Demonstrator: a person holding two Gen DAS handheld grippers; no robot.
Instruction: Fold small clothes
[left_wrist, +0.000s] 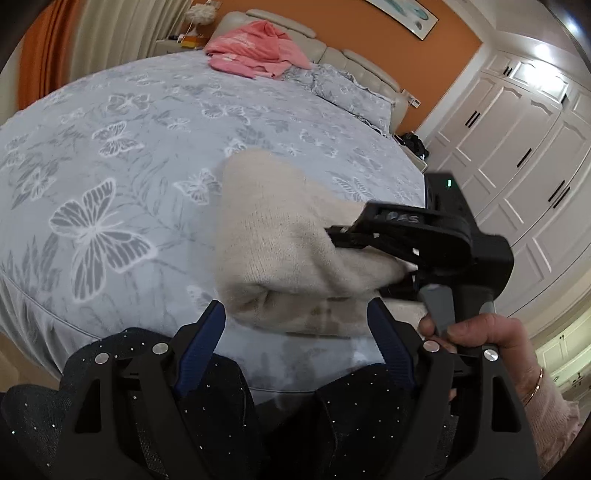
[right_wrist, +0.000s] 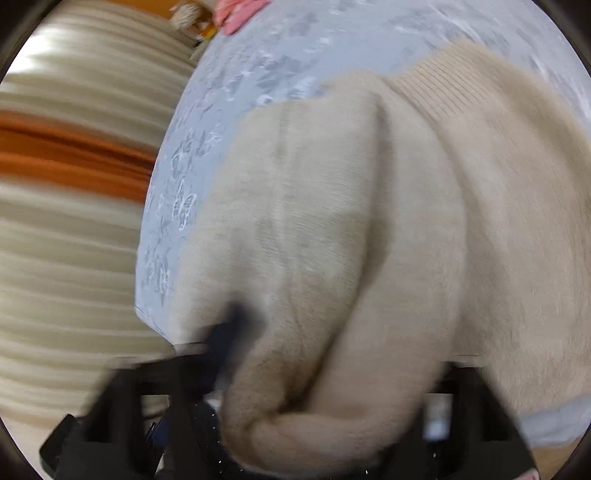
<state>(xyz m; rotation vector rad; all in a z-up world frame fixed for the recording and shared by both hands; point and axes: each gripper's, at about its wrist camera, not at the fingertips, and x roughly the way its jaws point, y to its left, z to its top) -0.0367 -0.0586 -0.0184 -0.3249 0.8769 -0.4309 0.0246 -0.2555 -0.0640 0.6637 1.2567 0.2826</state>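
the cream knit sweater (left_wrist: 280, 243), soft, light and floppy, is seen bunched on the bed (left_wrist: 110, 155), pinched by the right gripper (left_wrist: 343, 236), the left gripper (left_wrist: 295, 325) spread; edges or ribbed hem are judged best held.

Black left gripper (left_wrist: 295, 328) with blue-padded fingers (left_wrist: 207, 332) and silver screws; right hand (left_wrist: 491, 336) bare-skinned, pink fuzzy sleeve (left_wrist: 554, 417), thin bracelet (left_wrist: 533, 387).
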